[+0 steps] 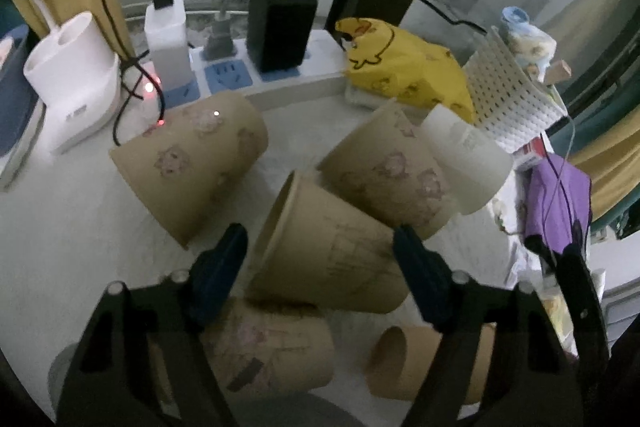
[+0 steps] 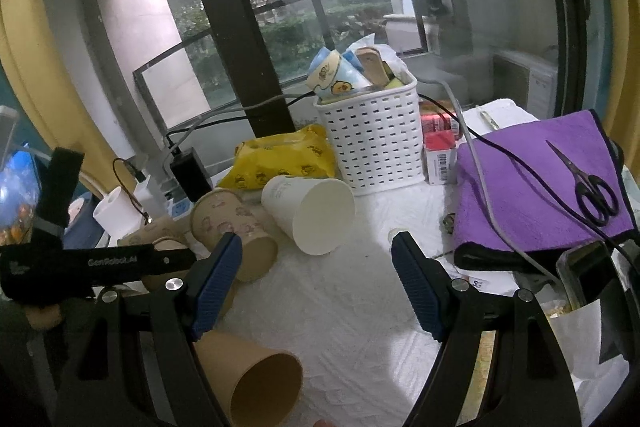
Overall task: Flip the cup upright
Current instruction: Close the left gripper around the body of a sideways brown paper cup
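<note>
Several tan paper cups lie on their sides on the white table. In the left wrist view, one tan cup (image 1: 324, 247) lies between the fingers of my open left gripper (image 1: 320, 251), mouth to the left; the pads do not touch it. Others lie at the left (image 1: 192, 163), behind (image 1: 392, 171) and below (image 1: 272, 347). A white cup (image 1: 464, 159) lies at the right. In the right wrist view, my right gripper (image 2: 316, 259) is open and empty above the table. A white cup (image 2: 312, 211) and a tan cup (image 2: 232, 227) lie ahead of it, another tan cup (image 2: 256, 383) below.
A power strip (image 1: 224, 75) with chargers and a white holder (image 1: 72, 83) stand at the back left. A yellow bag (image 2: 280, 159), a white basket (image 2: 372, 135) and a purple cloth (image 2: 536, 187) with scissors (image 2: 592, 191) lie at the right. The left gripper's body (image 2: 80, 263) shows left.
</note>
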### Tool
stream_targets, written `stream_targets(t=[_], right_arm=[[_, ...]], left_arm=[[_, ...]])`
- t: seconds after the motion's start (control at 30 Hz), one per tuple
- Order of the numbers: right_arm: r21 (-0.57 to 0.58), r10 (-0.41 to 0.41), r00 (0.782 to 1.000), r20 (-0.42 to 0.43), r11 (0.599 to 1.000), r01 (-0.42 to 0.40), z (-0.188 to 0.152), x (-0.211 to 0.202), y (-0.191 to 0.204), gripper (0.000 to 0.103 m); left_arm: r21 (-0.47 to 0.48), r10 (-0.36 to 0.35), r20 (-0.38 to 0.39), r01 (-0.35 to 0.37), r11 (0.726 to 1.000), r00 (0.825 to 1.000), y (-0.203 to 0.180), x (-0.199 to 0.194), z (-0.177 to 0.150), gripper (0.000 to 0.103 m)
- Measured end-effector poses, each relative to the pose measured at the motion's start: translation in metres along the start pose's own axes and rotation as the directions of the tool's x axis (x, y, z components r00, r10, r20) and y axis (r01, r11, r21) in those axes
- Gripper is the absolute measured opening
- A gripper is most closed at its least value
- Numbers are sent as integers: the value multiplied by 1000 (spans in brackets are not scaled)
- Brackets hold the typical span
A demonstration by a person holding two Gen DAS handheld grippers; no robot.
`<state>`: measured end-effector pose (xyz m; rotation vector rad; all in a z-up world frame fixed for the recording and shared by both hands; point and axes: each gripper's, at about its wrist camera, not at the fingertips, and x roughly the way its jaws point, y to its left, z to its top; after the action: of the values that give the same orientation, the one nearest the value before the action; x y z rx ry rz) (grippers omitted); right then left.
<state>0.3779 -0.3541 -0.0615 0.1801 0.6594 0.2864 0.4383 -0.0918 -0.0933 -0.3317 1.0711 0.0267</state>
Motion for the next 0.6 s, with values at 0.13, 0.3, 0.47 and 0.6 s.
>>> stream_targets(t=[0.13, 0.3, 0.47, 0.6], right_arm=[[-11, 3, 1000, 6, 1000, -3, 0, -1, 0, 80], [-2, 4, 1000, 12, 1000, -4, 0, -3, -1, 80], [5, 5, 1000, 22, 1000, -5, 1, -7, -4, 80], [17, -2, 1000, 25, 1000, 2, 2, -8, -9, 80]], left_arm=[[65, 41, 64, -45, 997, 997, -8, -20, -3, 76], [264, 31, 71, -49, 963, 997, -33, -36, -4, 76], [635, 95, -33, -52, 770, 995, -58, -13, -11, 76], [815, 159, -50, -52, 577, 986, -65, 0, -8, 76]])
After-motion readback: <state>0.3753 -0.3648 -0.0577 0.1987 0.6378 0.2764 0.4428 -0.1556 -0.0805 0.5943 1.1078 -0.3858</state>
